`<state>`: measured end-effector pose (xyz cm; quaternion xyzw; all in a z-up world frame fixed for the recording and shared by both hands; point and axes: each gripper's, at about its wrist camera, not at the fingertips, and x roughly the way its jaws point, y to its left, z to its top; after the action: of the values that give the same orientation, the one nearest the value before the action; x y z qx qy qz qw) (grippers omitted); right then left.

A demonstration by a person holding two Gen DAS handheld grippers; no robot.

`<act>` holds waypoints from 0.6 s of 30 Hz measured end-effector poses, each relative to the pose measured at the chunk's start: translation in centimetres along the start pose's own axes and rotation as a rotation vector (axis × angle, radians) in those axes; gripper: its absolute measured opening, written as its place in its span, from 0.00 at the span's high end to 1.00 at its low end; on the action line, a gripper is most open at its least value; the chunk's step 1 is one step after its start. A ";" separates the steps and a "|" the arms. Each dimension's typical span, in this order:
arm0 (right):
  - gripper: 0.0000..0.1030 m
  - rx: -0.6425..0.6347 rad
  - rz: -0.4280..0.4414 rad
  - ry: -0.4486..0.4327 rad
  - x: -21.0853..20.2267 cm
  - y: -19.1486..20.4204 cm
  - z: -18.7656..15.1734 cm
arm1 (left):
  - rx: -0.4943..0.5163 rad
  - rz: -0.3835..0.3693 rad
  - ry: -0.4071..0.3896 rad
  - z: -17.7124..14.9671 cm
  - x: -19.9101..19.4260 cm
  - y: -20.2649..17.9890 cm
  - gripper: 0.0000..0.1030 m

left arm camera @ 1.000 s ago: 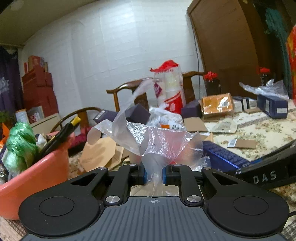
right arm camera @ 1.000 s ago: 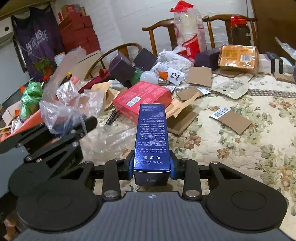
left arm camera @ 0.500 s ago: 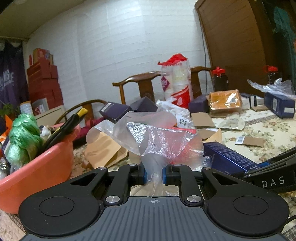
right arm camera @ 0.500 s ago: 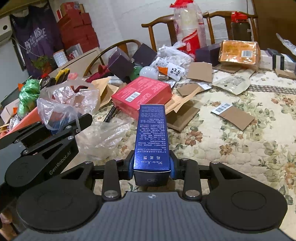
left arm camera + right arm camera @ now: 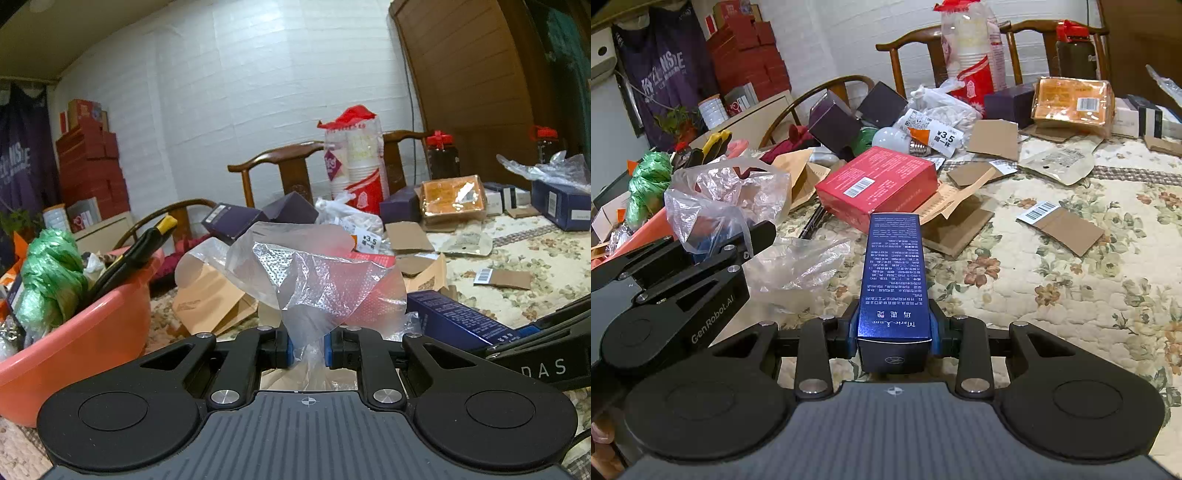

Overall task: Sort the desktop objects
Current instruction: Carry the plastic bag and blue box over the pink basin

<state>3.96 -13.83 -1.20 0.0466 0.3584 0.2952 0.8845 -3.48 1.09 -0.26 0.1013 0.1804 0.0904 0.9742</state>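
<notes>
Crinkled clear plastic bag (image 5: 314,280) is pinched by left tongs (image 5: 308,349); right tongs (image 5: 894,332) clamp blue box (image 5: 894,273).

The cream quilted tablecloth (image 5: 1071,295) carries a floral print of tan blossoms and green leaves. On it, the flat rectangular cardboard box (image 5: 879,184) is red with a white barcode label. Nearer than that red box, the long narrow carton (image 5: 894,273) is deep blue with pale lettering. Left of the red box, the round plastic basin (image 5: 74,339) is salmon-pink, holding bright green crumpled plastic (image 5: 48,280).
</notes>
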 end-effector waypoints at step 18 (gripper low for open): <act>0.62 0.007 0.054 0.013 -0.5 2.3 1.0 | -0.038 -0.023 -0.018 1.2 -0.7 1.5 0.90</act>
<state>3.24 -12.03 0.51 0.0576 0.3637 0.3180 0.8736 -3.86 2.16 1.37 0.0815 0.1709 0.0818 0.9785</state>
